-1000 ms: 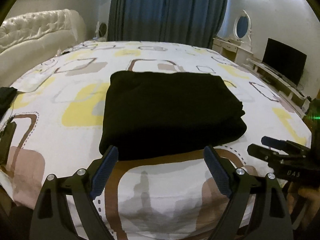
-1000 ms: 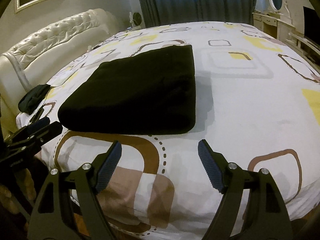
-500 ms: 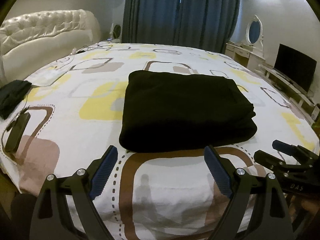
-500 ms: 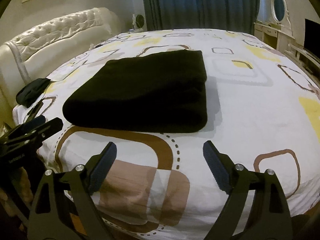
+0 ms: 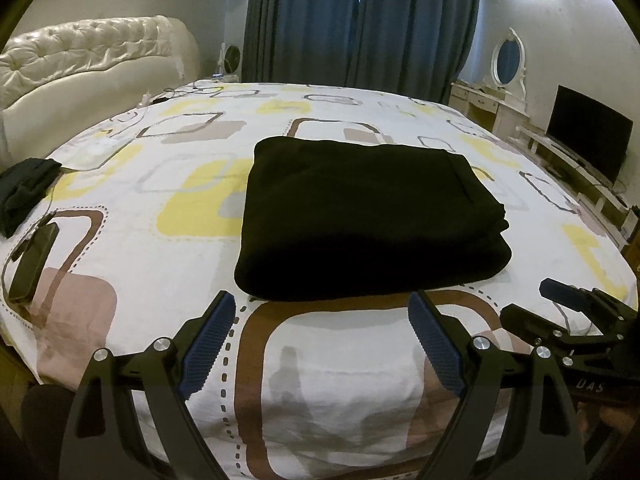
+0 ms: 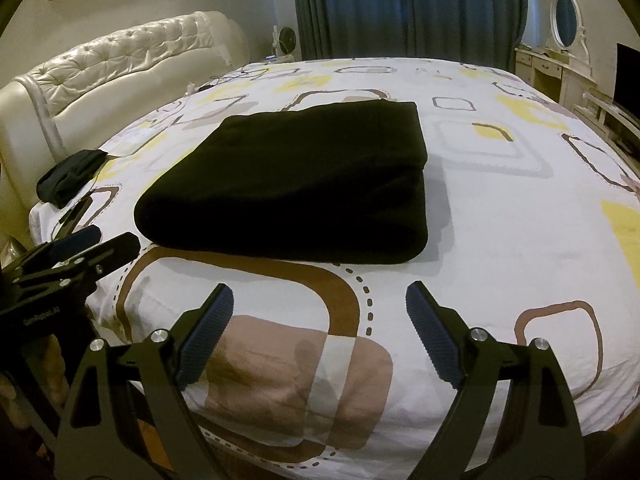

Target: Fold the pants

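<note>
Phone (image 5: 34, 264), dark cloth (image 5: 24, 190) left of pants (image 5: 368, 216).

Your left gripper (image 5: 322, 342) and right gripper (image 6: 320, 334) are alike: matte black, skeletal fingers with triangular cut-outs, silver screw heads at the pivots, and ribbed dark-blue pads (image 6: 208, 334). Your right gripper's side, seen from the left wrist, carries small white lettering.

Two low bedside views, shared pants (image 5: 368, 216)

Folded black pants (image 5: 368, 220) on patterned bed (image 5: 132, 200), left gripper (image 5: 322, 344) spread empty nearby
</note>
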A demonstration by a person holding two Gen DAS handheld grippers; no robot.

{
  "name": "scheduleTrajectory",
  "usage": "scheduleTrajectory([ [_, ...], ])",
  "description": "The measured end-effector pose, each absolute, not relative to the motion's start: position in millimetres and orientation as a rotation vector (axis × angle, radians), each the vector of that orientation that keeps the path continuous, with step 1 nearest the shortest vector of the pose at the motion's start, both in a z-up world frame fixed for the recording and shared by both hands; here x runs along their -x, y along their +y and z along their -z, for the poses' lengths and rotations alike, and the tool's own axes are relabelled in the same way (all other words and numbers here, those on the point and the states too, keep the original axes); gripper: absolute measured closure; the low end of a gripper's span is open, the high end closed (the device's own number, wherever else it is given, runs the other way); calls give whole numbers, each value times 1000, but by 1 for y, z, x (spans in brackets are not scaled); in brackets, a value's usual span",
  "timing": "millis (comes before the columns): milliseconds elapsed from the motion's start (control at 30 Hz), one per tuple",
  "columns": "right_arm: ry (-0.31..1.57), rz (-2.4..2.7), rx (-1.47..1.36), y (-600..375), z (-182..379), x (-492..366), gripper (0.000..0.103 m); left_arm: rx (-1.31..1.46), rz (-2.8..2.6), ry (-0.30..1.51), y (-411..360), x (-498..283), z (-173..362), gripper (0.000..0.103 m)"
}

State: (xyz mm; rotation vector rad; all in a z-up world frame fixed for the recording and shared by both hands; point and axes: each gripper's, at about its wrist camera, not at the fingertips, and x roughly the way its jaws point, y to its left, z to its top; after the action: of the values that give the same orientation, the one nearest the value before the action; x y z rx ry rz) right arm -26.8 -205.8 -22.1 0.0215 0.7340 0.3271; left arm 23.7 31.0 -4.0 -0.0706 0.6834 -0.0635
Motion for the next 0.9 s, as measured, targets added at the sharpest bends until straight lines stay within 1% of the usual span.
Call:
scheduleTrajectory([
  [467,741,-332,-31,-204,24,27,14,65,-5,708,28,-26,6,16],
  [633,744,-332,-38,-204,26,27,14,-6,-73,712,21,-25,5,16],
  [733,742,-329,-39,-205,26,28,14,-31,-24,738,17,-29,8,16],
  [900,731,-316,-56,-214,22,27,14,-7,9,700,17,-26,0,16],
])
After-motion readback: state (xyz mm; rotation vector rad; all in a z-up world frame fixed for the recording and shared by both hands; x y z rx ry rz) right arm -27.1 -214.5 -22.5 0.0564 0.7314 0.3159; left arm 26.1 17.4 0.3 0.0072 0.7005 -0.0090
